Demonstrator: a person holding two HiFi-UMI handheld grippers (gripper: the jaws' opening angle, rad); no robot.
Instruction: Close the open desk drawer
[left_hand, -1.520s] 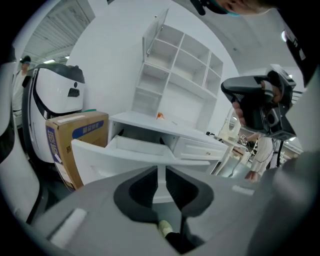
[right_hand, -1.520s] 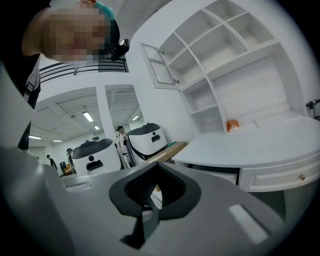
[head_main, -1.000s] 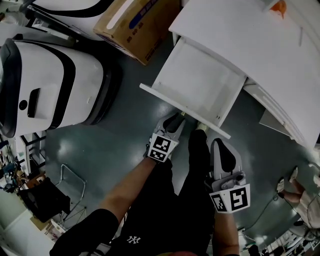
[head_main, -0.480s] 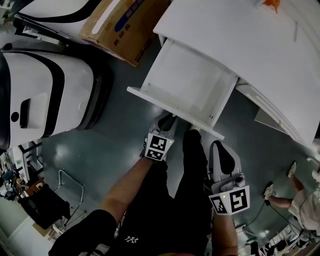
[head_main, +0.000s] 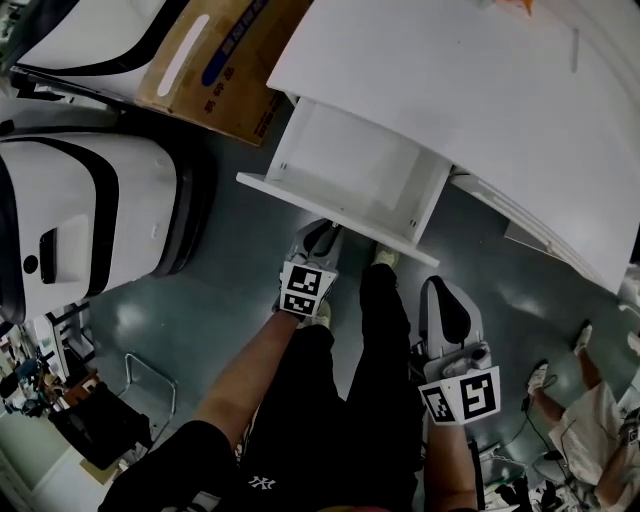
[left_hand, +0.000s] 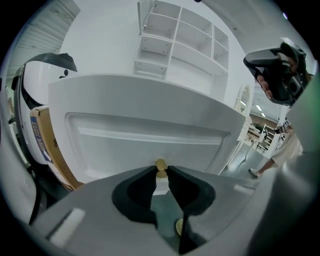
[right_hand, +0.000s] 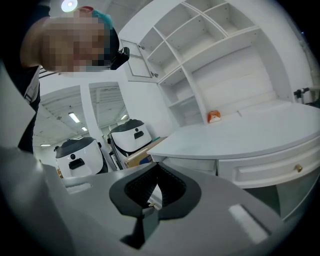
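1. The left tongs (head_main: 333, 233) pinch the brass knob (left_hand: 160, 165) of the drawer (head_main: 350, 165), which stands partly out of the white desk (head_main: 480, 90).
2. The right tongs (head_main: 441, 290) are pressed together, empty, beside the person's leg.

The drawer (head_main: 350, 165) is plain white, like the surface (head_main: 480, 90) above it; its knob (left_hand: 160, 165) is brass-yellow. The left claw (left_hand: 161, 172) and right claw (right_hand: 156, 172) are pale grey with black pads, and their marker cubes (head_main: 304, 290) show black squares on white. The floor (head_main: 230, 290) is dark grey-green. The cardboard box (head_main: 215, 60) is brown with a blue and a white stripe. The machine (head_main: 80, 220) is white with black bands.
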